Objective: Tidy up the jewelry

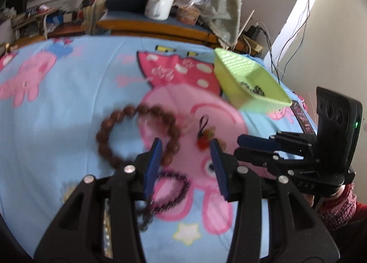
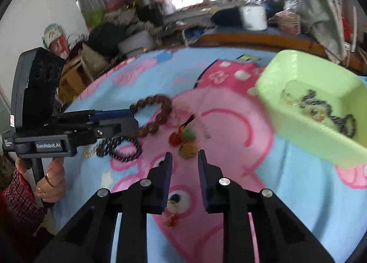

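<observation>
- Charm (image 2: pixel 184 140): a small cluster of red, green and amber beads on a dark cord, lying on the bedsheet (image 2: pixel 286 194) at the centre of the right wrist view; in the left wrist view it sits just right of centre (image 1: pixel 205 138)
- Its long axis runs from the bead cluster up and to the right along the cord, roughly in line with the right gripper's reach
- Right gripper (image 2: pixel 183 157): released, jaws apart with nothing between them, tips just short of the charm and straddling its amber bead; this looks the nearer tool for it
- Left gripper (image 1: pixel 184 148): also released and empty; the charm lies just inside its right finger, and the brown beads (image 1: pixel 137 134) pass under its left finger
- Brown beads form a big loop at centre left of the left view, upper left of the charm in the right view (image 2: pixel 156 113)
- Dark bracelet (image 2: pixel 125 147) lies left of the charm, below the brown beads; another small red and gold piece (image 2: pixel 172 214) lies between the right fingers, blurred
- Tray (image 2: pixel 305 120), green, fills the upper right of the right view, well apart from the charm, and already holds a dark bead string (image 2: pixel 330 111)
- Judged next: close on the charm, then carry it up and right to the tray; the thin cord may slip
</observation>
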Available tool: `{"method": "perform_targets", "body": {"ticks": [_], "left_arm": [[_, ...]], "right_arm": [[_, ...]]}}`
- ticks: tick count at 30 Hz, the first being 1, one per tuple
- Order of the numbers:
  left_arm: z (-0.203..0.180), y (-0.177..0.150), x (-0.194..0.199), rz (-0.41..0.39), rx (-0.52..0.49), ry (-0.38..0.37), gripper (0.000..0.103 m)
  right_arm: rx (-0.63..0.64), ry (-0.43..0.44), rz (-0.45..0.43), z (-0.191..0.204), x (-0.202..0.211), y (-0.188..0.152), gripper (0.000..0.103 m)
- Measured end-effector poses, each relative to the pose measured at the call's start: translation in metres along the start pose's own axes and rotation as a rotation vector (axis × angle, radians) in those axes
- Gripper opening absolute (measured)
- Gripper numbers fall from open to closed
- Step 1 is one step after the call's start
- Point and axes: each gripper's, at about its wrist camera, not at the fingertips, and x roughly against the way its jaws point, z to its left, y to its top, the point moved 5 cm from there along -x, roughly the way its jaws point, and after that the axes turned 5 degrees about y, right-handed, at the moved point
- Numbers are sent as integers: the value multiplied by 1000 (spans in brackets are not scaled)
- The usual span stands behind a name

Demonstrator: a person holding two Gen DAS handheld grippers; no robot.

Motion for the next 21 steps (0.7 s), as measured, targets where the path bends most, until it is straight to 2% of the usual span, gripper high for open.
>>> {"method": "perform_targets", "body": {"ticks": [3, 4, 8, 12, 15, 18, 21], "left_arm": [[12, -12, 0, -2, 23, 1, 29], [16, -16, 2, 10, 31, 5, 28], [31, -31, 8, 49, 34, 16, 20], [45, -35, 23, 27, 43, 28, 21], [54, -21, 36, -31, 75, 25, 21], [58, 0, 39, -69, 104, -6, 21], [55, 19, 25, -67, 84, 9, 21]], "right_arm": [[27, 20, 64, 14, -15, -8, 0], [39, 25, 65, 19, -16, -10, 0], [44, 156, 97, 38, -11, -17, 0], [2, 82, 5, 22, 2, 2, 0], [-50, 22, -37, 2, 4, 20, 0], [-61, -23, -45, -11, -6, 43, 0], [31, -69, 6, -8, -28, 65, 0]]}}
